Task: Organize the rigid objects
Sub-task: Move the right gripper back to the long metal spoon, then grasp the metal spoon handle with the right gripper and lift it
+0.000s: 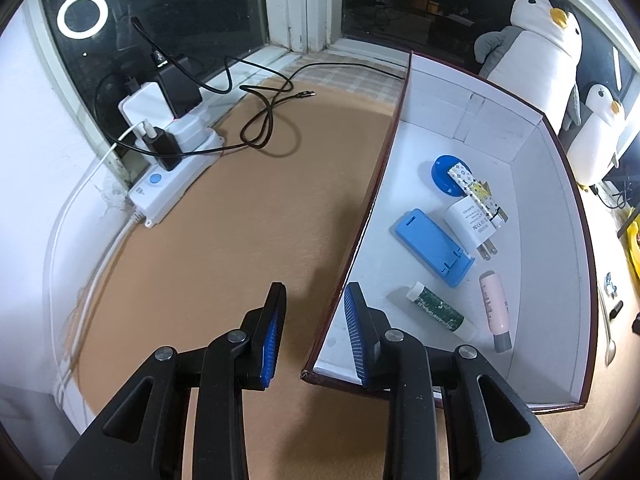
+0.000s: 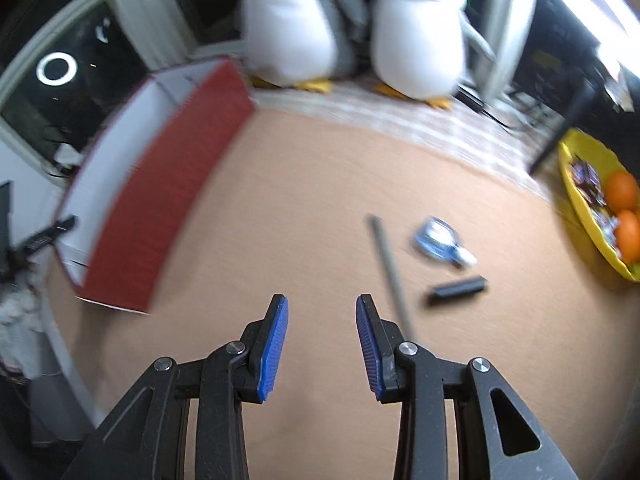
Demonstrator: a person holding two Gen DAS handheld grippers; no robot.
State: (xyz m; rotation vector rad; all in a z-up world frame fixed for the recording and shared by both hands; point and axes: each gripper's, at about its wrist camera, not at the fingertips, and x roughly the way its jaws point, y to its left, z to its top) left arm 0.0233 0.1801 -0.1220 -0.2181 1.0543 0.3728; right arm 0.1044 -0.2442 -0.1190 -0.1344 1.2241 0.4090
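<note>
A red box with a white inside (image 1: 560, 264) holds a blue phone stand (image 1: 432, 246), a white charger plug (image 1: 472, 226), a blue round lid (image 1: 444, 170), a patterned stick (image 1: 476, 188), a green tube (image 1: 440, 312) and a pink tube (image 1: 496, 312). My left gripper (image 1: 316, 300) is open and empty, its jaws on either side of the box's left wall. My right gripper (image 2: 322, 308) is open and empty above the tan table. To its right lie a grey rod (image 2: 392, 272), a blue and white packet (image 2: 440, 240) and a black bar (image 2: 456, 290). The box also shows in the right wrist view (image 2: 160, 200).
A white power strip (image 1: 172, 172) with plugs and a black cable (image 1: 272, 112) sit at the left by the window. Two plush penguins (image 2: 352, 20) stand behind the box. A yellow bowl (image 2: 576, 184) with oranges is at the far right.
</note>
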